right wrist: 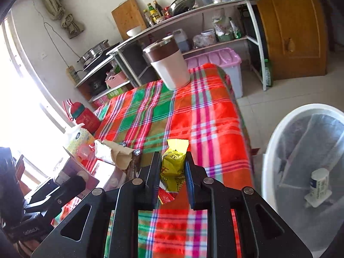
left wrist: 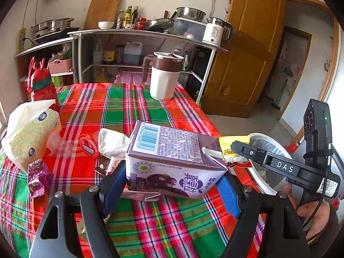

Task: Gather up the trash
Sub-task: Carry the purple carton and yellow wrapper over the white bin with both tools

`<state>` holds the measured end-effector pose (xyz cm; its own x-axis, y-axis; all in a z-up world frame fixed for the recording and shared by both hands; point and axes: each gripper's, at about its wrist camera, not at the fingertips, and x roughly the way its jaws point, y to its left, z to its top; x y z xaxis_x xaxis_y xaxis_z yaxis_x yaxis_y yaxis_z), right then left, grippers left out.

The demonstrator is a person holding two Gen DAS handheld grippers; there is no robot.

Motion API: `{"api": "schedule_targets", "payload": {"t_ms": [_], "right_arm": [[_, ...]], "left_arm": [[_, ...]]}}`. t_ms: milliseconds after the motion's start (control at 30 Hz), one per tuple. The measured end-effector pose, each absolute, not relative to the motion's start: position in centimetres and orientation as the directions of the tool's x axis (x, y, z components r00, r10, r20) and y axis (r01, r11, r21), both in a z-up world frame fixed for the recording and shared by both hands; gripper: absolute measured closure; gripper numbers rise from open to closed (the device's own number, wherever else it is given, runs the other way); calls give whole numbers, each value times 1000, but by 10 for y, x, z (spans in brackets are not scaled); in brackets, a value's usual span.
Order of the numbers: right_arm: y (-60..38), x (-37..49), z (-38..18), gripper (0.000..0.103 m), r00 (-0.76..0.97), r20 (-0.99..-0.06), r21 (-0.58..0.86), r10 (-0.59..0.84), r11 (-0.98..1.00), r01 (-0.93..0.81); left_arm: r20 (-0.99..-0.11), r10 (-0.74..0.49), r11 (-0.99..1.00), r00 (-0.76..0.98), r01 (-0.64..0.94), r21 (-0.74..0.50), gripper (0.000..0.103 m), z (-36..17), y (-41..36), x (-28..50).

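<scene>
A purple milk carton (left wrist: 172,157) lies on its side between the blue pads of my left gripper (left wrist: 172,185), which is shut on it just above the plaid tablecloth (left wrist: 133,107). In the right wrist view my right gripper (right wrist: 172,163) is shut on a yellow snack wrapper (right wrist: 174,163) over the table's right part. The same wrapper (left wrist: 233,143) shows in the left wrist view at the tip of the right gripper (left wrist: 236,148), beside the carton. A white trash bin (right wrist: 277,142) with a clear liner stands on the floor to the right of the table.
More litter lies at the table's left: a crumpled white paper (left wrist: 111,144), a purple wrapper (left wrist: 39,178), a red-lidded cup (left wrist: 88,146) and a tissue pack (left wrist: 30,133). A white-and-brown mug (left wrist: 164,77) and a red bottle (left wrist: 43,88) stand farther back. A small white bottle (right wrist: 318,185) lies in the bin.
</scene>
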<state>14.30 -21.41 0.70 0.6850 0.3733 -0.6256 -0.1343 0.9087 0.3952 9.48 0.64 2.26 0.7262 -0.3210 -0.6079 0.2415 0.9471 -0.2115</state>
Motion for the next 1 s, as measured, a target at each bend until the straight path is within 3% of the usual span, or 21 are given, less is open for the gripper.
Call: {"api": "schedule_targets", "payload": {"t_ms": [667, 1000], "right_arm": [[-335, 77, 26, 81, 780, -594, 383, 199, 922, 57], [-394, 72, 9, 81, 749, -661, 289, 49, 938, 194]], "left_arm": [[-595, -507, 848, 623, 483, -217, 23, 37, -117, 87], [-616, -575, 782, 539, 584, -219, 23, 29, -188, 96]]}}
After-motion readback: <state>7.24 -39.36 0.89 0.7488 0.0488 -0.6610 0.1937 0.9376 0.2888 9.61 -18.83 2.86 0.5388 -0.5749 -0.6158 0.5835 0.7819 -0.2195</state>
